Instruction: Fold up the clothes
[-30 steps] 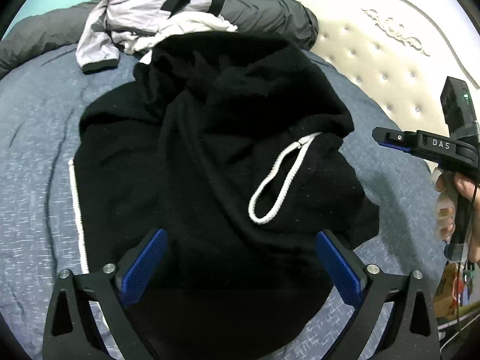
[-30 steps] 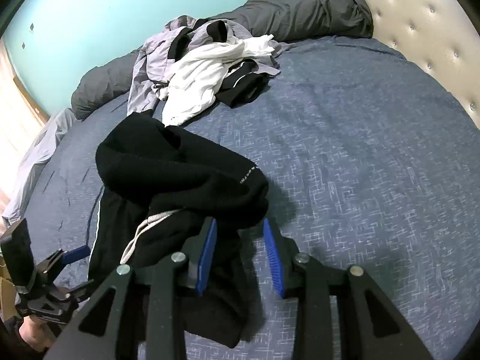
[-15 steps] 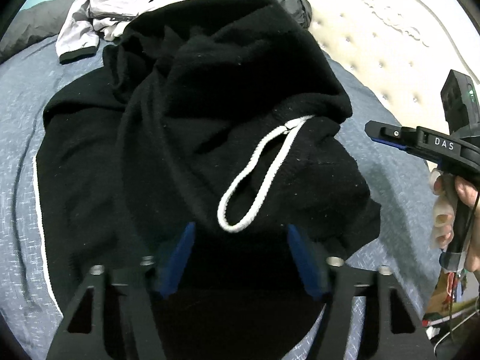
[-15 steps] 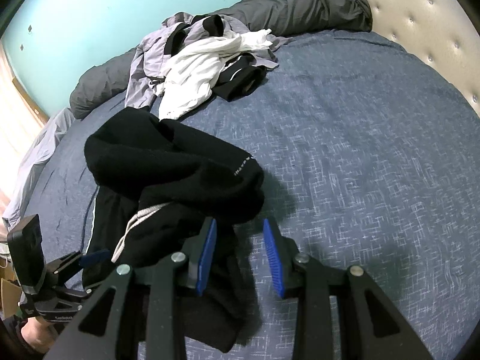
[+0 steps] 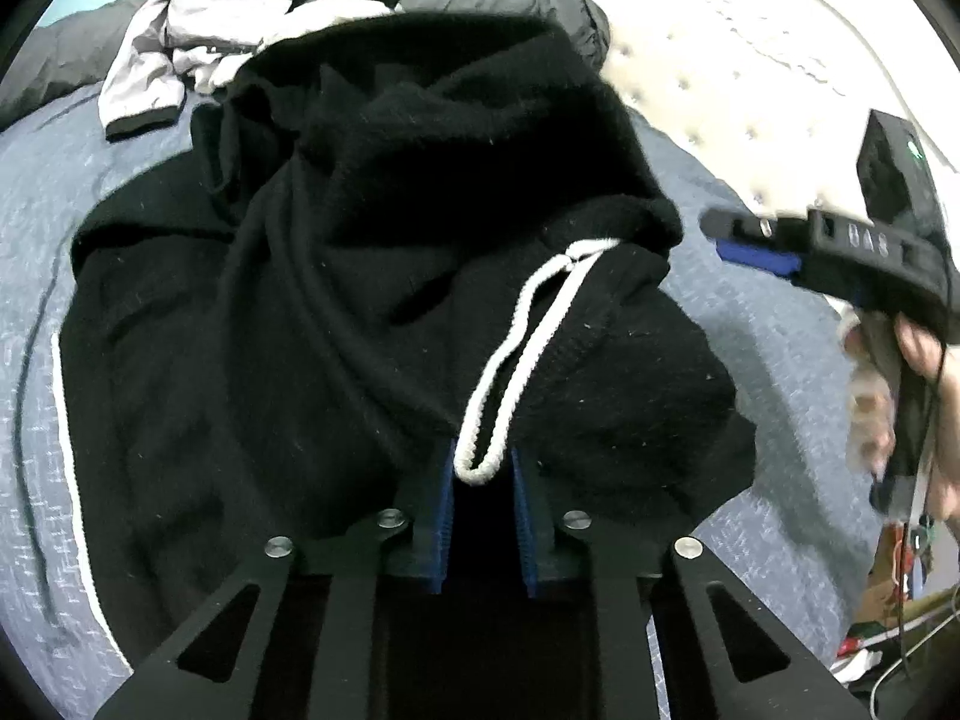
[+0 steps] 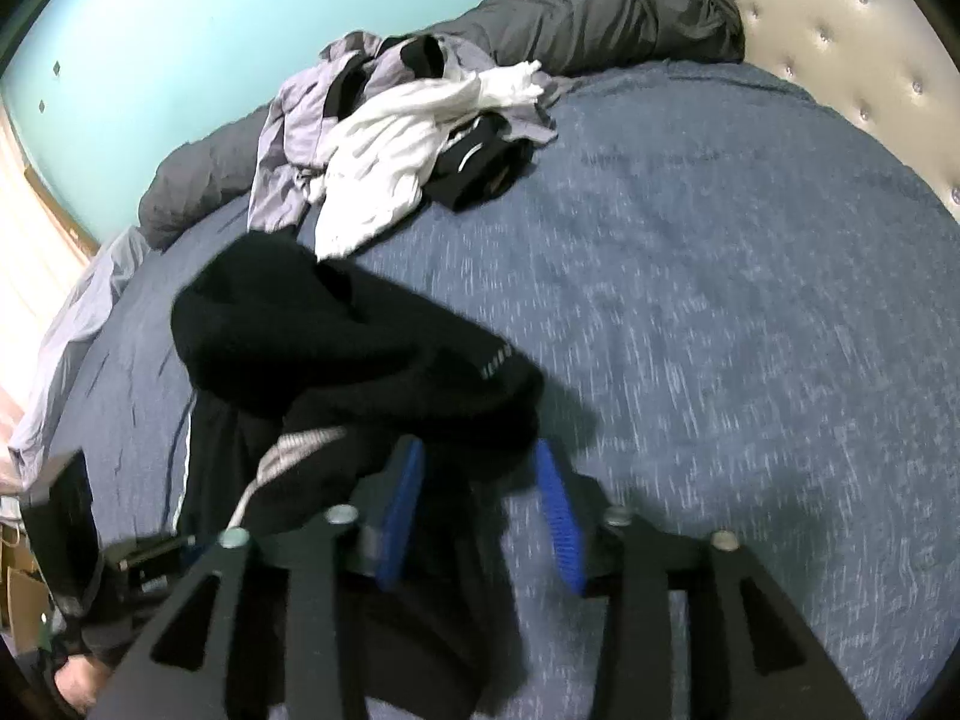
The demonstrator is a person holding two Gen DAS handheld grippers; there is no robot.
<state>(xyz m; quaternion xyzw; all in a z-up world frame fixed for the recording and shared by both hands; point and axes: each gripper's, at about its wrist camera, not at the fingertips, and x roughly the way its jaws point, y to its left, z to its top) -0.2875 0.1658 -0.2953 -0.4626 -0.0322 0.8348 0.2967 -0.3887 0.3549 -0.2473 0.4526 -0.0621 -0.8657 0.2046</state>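
1. Left wrist view: our left gripper (image 5: 483, 480) sits at the near hem of the black garment (image 5: 372, 300), which lies crumpled on the blue bedspread (image 5: 36, 228). Its jaws are closing, with black fabric bunched between the blue pads; the loop of the white drawstring (image 5: 528, 348) hangs just at the fingertips.
2. We cannot tell whether the pads already press the cloth or only bracket it.
3. Right wrist view: our right gripper (image 6: 480, 480) is at the garment's right near edge. Its jaws are opening; a dark fold (image 6: 360, 348) lies between them, apparently not pinched.
4. Key relation: the garment stretches away from both grippers toward the pile of other clothes (image 6: 408, 132), long axis running roughly away from us. Both grippers sit at the same near end, left one over the middle, right one at the edge.
5. Judgement: the left hand is better placed to lift; the right needs a fresh bite on the edge before we spread the piece flat.
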